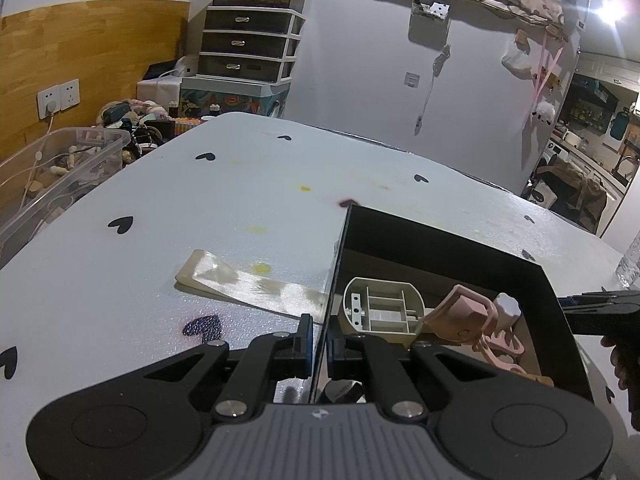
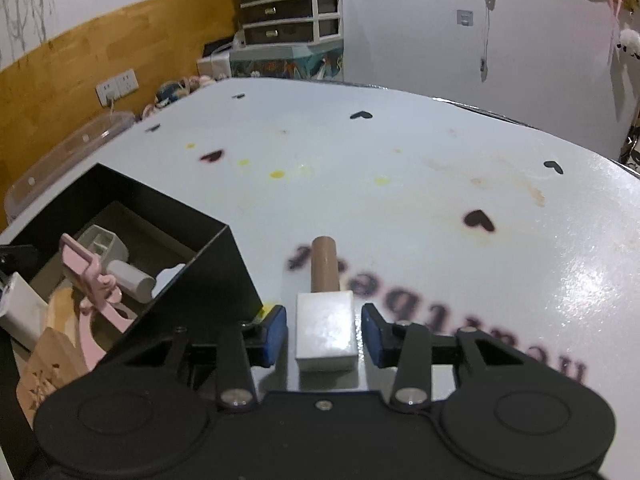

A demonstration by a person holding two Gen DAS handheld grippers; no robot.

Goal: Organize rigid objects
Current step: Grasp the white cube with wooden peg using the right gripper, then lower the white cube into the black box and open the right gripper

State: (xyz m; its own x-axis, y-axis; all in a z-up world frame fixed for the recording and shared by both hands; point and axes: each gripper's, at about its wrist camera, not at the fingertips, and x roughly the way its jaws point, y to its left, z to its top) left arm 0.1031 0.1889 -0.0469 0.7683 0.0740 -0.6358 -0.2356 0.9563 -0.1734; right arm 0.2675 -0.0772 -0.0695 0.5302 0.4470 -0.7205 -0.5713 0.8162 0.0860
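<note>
White heart-print table (image 2: pixel 400 152). Left gripper (image 1: pixel 319 340) pinches box (image 1: pixel 340 240) wall; right gripper (image 2: pixel 324 332) spread around mallet (image 2: pixel 325 332). Risk: off-centre closing tips mallet.

Upside-down, illegible lettering on tablecloth (image 2: pixel 400 184)

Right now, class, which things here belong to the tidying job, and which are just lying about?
Job:
black box
white block with brown handle
cream strip
pink piece
left gripper
right gripper

Lying about:
drawer unit
clear bin
wall sockets
</note>
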